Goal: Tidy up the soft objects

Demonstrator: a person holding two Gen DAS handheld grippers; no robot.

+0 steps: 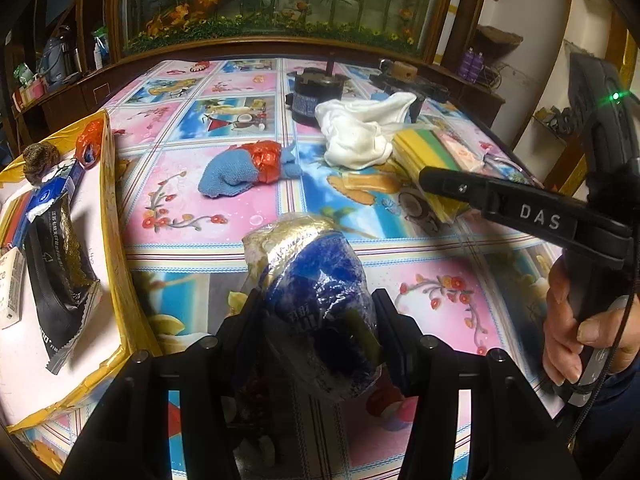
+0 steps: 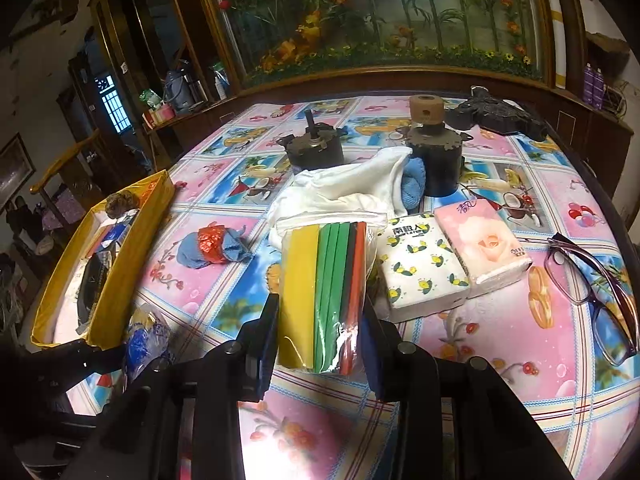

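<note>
While both tools hang over the patterned tablecloth (image 2: 460,328), each has something between its fingers. Left gripper (image 1: 316,320): a plastic-wrapped blue and gold bundle (image 1: 316,292) sits between the two fingers, which press its sides; the bundle is lifted off the cloth, near the front corner of the yellow box (image 1: 114,208). Right gripper (image 2: 320,340): clamped on the near end of a clear bag of coloured foam sheets (image 2: 326,280) (yellow, green, black, red), whose far end reaches toward the white cloth (image 2: 344,188); whether that far end rests on the table I cannot tell from here.

Yellow box at the left edge of the table: a black wrapper (image 1: 60,276) lies inside, with a brown scrubby ball (image 1: 40,160) and a red scrap at its far end.

On the open cloth: a blue knitted piece wrapped with red plastic (image 2: 212,246), apart from the box. Two tissue packs (image 2: 452,256) lie side by side, touching, just right of the foam bag. Glasses (image 2: 592,288) lie near the right edge. Two dark cylinders (image 2: 436,160) stand behind the white cloth.

A hand (image 1: 584,328) grips the right tool's handle.
</note>
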